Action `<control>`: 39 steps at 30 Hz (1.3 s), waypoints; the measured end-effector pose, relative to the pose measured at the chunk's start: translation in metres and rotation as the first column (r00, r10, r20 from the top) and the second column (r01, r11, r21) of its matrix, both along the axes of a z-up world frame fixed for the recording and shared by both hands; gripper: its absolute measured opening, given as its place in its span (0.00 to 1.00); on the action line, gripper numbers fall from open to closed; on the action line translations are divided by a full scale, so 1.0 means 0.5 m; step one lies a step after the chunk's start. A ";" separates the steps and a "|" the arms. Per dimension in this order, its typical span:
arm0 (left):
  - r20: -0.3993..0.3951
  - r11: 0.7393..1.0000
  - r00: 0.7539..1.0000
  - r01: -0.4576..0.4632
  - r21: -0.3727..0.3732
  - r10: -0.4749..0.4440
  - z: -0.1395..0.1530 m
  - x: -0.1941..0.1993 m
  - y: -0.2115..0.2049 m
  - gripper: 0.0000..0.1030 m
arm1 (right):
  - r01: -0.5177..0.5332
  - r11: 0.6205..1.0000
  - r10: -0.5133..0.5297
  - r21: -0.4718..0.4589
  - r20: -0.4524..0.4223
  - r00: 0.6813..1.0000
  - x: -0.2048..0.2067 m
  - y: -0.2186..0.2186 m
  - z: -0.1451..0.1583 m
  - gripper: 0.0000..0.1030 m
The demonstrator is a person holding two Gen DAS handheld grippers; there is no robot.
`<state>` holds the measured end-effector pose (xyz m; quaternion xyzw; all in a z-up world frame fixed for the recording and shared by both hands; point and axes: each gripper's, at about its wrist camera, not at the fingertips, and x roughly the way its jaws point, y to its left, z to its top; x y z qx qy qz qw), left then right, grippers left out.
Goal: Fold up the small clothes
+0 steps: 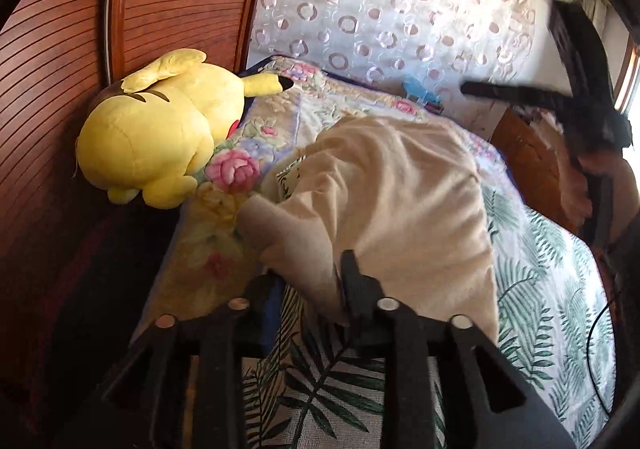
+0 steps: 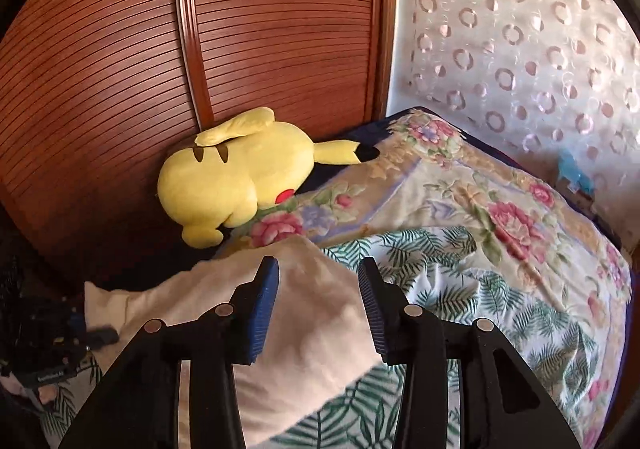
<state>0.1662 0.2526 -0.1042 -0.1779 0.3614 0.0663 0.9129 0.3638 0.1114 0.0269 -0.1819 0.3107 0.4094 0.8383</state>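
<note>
right wrist view: right gripper point(image 2: 318, 289) has its jaws parted, blue pads point(image 2: 264, 309) clear of the cloth; the cream garment point(image 2: 304, 333) lies under and between them, not pinched. it sits bunched on the leaf-print bedcover point(image 2: 460, 305), near the yellow plush toy point(image 2: 236, 185). left wrist view: left gripper point(image 1: 312, 277) is narrowly parted; a fold of the garment point(image 1: 400, 189) lies between the fingers, but i cannot tell whether the pads press on it.

judgement: fold just laid, release in progress. to do it well, part both pairs fully and lift straight off, so the top layer is not dragged; then check the edges line up.

unclear: the left gripper's left finger is mostly hidden behind cloth. garment type, sleeves and hems unreadable in the bunching; a printed patch point(image 1: 288, 179) is too small to read. the near edge is cut off by the gripper bodies.
</note>
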 end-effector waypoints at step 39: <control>0.266 0.923 0.907 0.245 0.297 -0.327 0.269 -0.171 -0.472 0.80 | 0.515 0.779 -0.597 0.358 0.173 0.783 -0.725 -0.564 0.132 0.76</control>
